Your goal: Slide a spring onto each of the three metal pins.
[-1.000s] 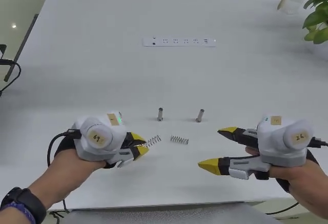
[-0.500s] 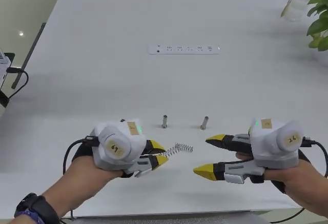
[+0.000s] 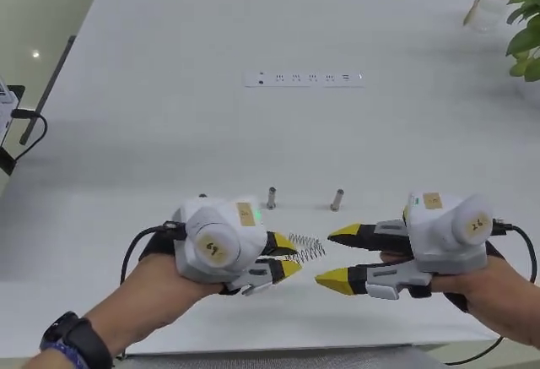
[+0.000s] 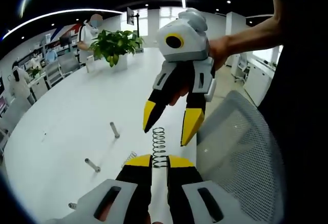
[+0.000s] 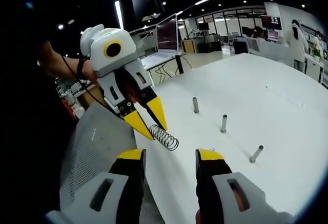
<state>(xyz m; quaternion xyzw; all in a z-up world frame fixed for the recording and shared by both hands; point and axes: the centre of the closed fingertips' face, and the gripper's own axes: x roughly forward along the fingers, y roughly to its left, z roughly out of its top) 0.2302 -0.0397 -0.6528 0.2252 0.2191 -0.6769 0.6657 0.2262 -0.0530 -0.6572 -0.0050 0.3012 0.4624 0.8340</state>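
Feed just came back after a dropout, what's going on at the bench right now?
A person works with a gripper in each hand. The left gripper is shut on one end of a spring, holding it above the white table. The right gripper faces it with jaws open, close to the spring's free end but not touching. The three metal pins stand bare on the table; none carries a spring yet. A second spring appears to lie on the table.

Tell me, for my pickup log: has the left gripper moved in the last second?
Yes. The left gripper, shut on the spring, moved right: its tips were left of the left-hand pin, now right of it.
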